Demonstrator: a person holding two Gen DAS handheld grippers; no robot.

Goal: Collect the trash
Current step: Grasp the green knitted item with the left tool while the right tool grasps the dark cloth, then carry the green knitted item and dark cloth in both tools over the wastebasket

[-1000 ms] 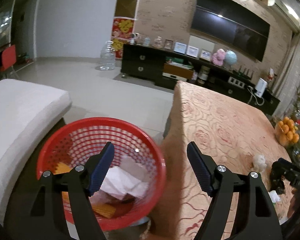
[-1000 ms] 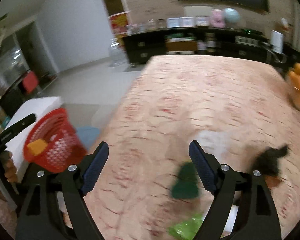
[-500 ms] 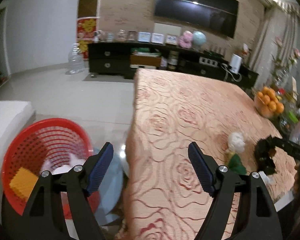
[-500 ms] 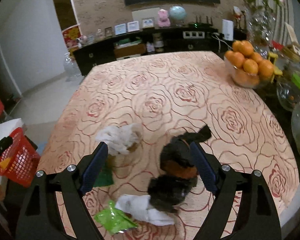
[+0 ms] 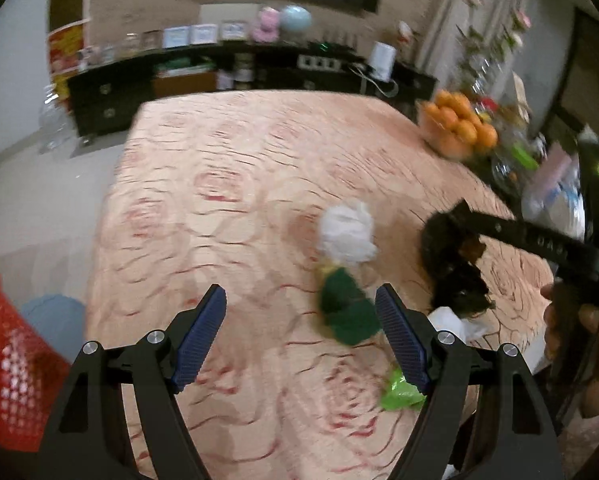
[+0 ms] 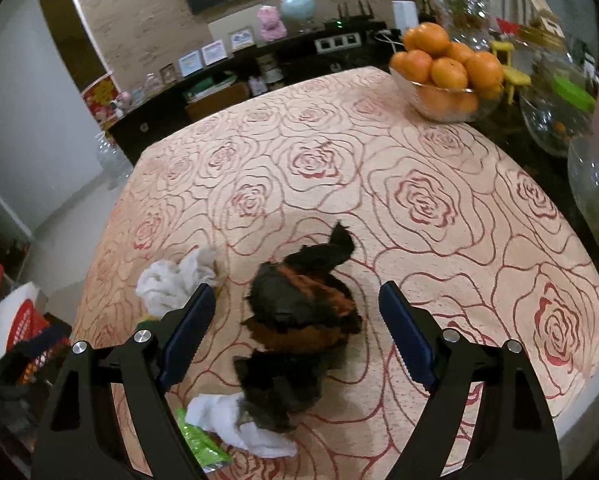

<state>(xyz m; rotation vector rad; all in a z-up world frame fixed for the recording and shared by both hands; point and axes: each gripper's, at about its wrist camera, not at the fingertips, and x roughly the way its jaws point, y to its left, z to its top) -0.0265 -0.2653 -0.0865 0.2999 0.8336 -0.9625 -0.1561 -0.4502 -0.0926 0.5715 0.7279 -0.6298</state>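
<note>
1. The left tongs (image 5: 301, 338) stand released, jaws wide with nothing between the pads; they hang over the rose-patterned worktop (image 5: 227, 168), aimed down toward the litter, which I judge is the lead-in to a pick.
2. The right tongs (image 6: 297, 334) are likewise released and empty; they frame the black-and-orange crumpled wrapper (image 6: 299, 304) from above, not touching it, so it looks like this hand's target.
3. Taking that wrapper as landmark: a white tissue wad (image 6: 173, 282) lies just to its left; a second white tissue (image 6: 239, 420) lies at its near end, touching its dark lower scrap; a bright green wrapper (image 6: 201, 446) sits nearer the camera than that, left of the tissue.
4. In the left view a dark green scrap (image 5: 347, 308) lies just below the white wad; it is blurred, so its kind is unclear.
5. The wrapper's long axis runs from the near edge away toward the bowl of oranges (image 6: 445, 76), its pointed tail at the far end; the right jaws sit across that axis, which suits a squeeze on its narrower width.
6. The red basket (image 5: 7, 364) waits off the worktop's left edge, well apart from the wrapper; presumably the drop point.
</note>
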